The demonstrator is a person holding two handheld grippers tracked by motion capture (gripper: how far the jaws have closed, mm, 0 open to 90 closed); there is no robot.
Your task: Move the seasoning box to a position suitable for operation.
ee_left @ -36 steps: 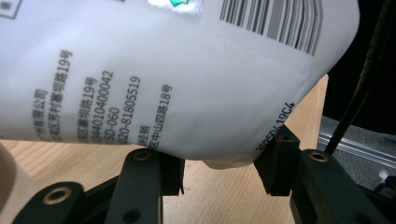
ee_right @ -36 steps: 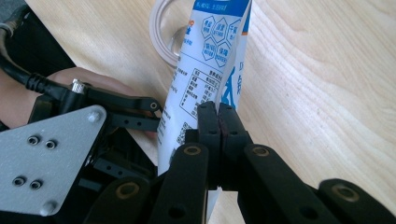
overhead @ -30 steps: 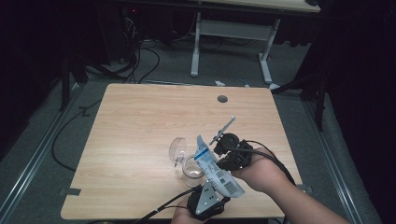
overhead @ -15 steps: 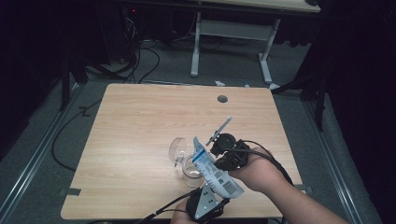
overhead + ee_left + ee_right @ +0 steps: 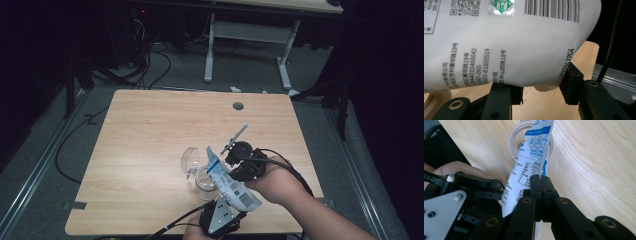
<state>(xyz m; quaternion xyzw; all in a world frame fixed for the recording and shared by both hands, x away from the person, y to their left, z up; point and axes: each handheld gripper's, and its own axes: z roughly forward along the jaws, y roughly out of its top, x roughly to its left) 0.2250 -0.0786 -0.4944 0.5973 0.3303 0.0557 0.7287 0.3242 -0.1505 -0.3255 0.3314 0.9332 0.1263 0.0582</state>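
A white and blue printed pouch hangs tilted above a clear cup near the table's front edge, its upper end over the cup. My left gripper grips the pouch's fat lower end, a pad pressing each side. My right gripper comes in from the right, and its fingertips are shut on the pouch's thin side seam. A round clear lid stands open beside the cup, and its ring lies behind the pouch.
The wooden table has a round cable hole at its far side. Cables trail from both grippers over the front edge. A desk frame stands on the floor beyond the table.
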